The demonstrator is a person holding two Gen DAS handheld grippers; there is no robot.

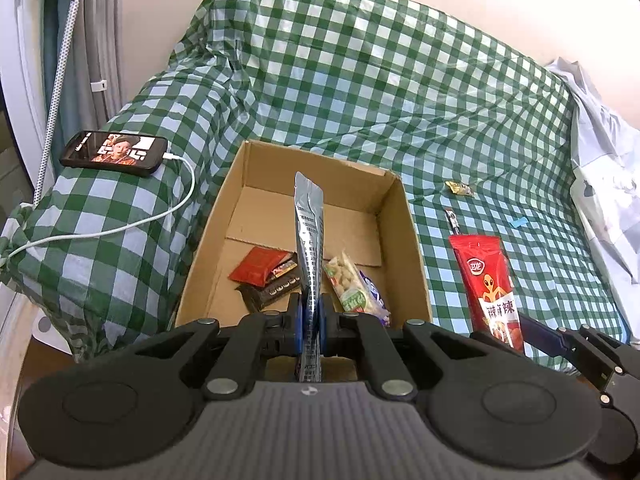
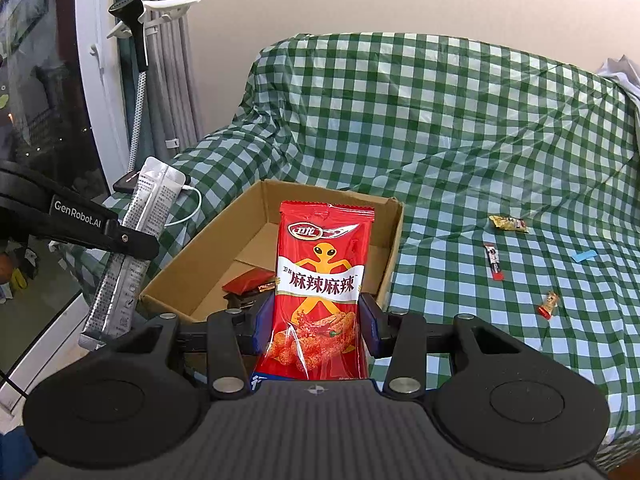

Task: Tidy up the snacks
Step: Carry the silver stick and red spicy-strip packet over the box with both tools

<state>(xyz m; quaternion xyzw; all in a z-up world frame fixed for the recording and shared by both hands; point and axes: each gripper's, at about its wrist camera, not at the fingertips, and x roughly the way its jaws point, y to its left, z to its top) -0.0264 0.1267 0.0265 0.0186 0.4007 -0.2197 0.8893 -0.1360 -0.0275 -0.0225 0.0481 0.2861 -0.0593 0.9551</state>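
In the left wrist view, the left gripper [image 1: 311, 322] is clamping a long silver foil snack sachet [image 1: 309, 236] edge-on between its blue pads, the sachet standing upright over the near end of the open brown cardboard box [image 1: 394, 216]. Several small snack packets [image 1: 262, 266] are already lying on the box floor near six o'clock. At four o'clock the red spicy-strip snack bag [image 1: 490, 284] is showing in the other tool.

In the right wrist view, the right gripper [image 2: 316, 322] is squeezing that red bag by its sides, jaws part-way closed on it, just short of the box's near wall. Both loads appear to be heading for the box; the next move probably calls for carrying each above the rim, then releasing. Three small wrapped sweets [image 2: 508, 224] are waiting at three o'clock on the green-and-white checked cloth [image 2: 460, 128] draping the sofa. A black phone [image 1: 116, 154] is charging at nine o'clock.
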